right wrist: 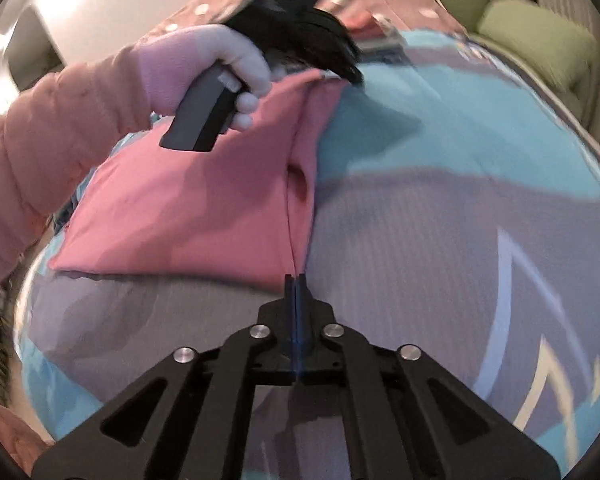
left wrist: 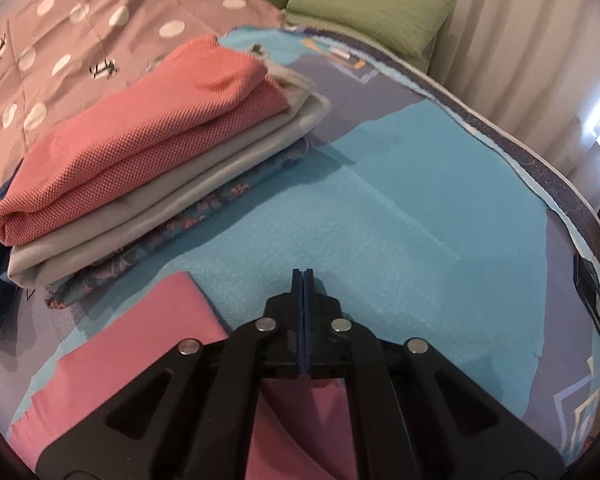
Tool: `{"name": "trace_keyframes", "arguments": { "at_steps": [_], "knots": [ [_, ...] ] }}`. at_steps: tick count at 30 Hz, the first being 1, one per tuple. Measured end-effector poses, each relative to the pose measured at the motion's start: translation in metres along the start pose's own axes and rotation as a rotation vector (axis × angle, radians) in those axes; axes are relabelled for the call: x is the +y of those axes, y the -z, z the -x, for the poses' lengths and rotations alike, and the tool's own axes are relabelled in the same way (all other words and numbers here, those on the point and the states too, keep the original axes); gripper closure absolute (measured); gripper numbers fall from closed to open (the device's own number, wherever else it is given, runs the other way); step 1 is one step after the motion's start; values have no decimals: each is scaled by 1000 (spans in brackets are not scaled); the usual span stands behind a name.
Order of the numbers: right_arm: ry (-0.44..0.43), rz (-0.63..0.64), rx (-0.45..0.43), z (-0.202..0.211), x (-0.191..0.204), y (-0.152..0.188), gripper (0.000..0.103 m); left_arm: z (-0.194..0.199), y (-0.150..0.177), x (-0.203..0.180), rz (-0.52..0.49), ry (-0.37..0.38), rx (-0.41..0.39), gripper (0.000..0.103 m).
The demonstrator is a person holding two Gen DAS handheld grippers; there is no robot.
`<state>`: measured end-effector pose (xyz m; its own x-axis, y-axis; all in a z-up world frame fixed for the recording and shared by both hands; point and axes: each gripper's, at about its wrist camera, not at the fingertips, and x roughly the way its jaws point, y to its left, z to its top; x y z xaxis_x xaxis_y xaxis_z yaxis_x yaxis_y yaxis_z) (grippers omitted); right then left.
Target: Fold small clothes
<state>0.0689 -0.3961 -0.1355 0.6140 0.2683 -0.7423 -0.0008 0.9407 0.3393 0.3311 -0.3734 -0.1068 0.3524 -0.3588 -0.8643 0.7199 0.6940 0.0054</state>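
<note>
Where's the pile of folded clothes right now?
In the left wrist view, the folded pile sits upper left on the blue bedspread, beyond the pink garment.

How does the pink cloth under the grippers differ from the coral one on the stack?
The pink cloth lies flat and thin, directly on the blue cover; the coral cloth is folded thick, topping a stack above a grey cloth. The pink cloth looks smooth; the coral cloth has a coarse, dotted weave. Both are reddish-pink fabrics.

Right tool (right wrist: 296, 280) pinches the pink cloth's (right wrist: 188, 208) corner (left tool (right wrist: 350, 74) grips far edge).
</note>
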Motion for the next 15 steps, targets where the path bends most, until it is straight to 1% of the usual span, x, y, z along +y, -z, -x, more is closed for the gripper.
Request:
{"name": "trace_keyframes", "arguments": {
  "at_steps": [2,4,5,7,8,10,11,13,14,15],
  "knots": [
    [-4,-29,-20,7,-4,3,103,7,2,-2,-1,6,-5,91],
    [16,-32,-37,15,-3,4,103,30,4,-3,7,22,-53,79],
    [18,-23,-45,17,0,3,103,44,6,-4,8,34,-88,75],
    [9,17,-69,24,12,-1,100,81,16,-4,6,48,-163,52],
    [5,32,-76,25,18,-3,100,102,26,-2,5,50,-199,48],
    [-17,76,-98,24,32,-11,100,127,45,5,-1,58,-227,41],
    [-33,100,-110,24,41,-14,100,138,57,9,3,53,-236,38],
    [-52,139,-123,18,50,-18,97,159,93,27,40,25,-245,38],
    [-14,163,-118,11,55,-20,94,165,111,34,62,6,-242,37],
    [44,179,-103,5,56,-19,93,173,138,44,88,-22,-242,37]
  ]
}}
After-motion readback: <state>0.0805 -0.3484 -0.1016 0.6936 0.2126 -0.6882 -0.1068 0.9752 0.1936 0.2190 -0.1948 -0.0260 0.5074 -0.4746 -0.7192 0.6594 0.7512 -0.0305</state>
